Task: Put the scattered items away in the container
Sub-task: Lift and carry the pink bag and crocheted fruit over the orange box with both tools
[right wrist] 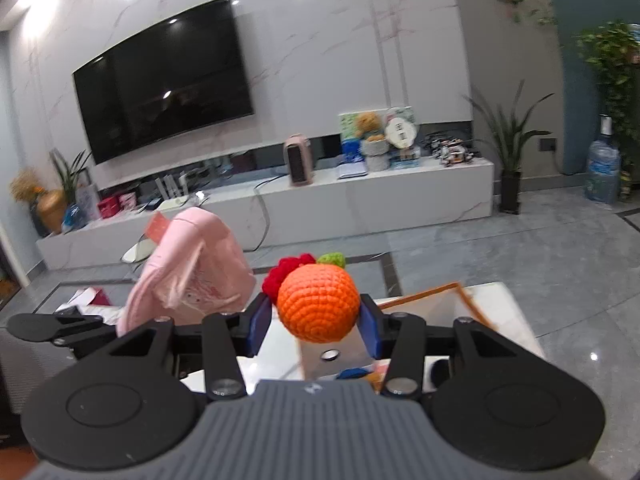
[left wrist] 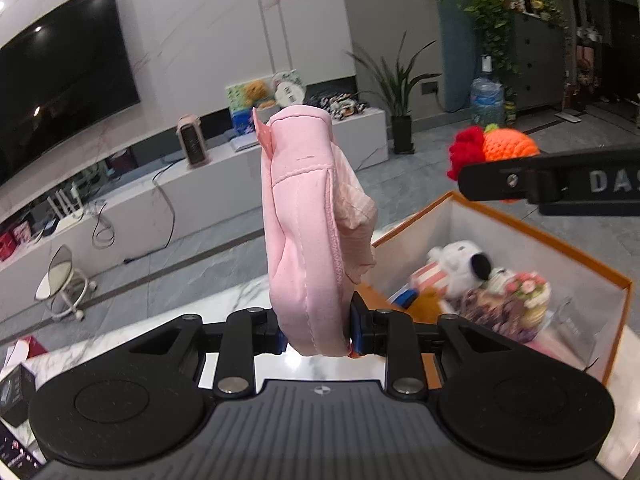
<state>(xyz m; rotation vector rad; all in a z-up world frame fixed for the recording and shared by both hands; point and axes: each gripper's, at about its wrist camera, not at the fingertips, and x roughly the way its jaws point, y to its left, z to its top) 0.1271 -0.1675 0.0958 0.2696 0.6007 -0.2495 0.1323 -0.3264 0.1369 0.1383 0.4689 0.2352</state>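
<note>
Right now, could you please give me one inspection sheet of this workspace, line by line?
Surface: white marble-pattern table, glossy, carrying the container.
Job's things: orange-rimmed box already holds soft toys; pink cloth pouch and crocheted orange ball are both lifted in the air.
Clutter: dark boxes at the table's left edge.
Grippers: left gripper shut on the pouch; right gripper shut on the ball, near the box.
Cables: black cable hangs from the TV bench to the floor.
Surroundings: wall television, potted plant, water bottle, small stool.
</note>
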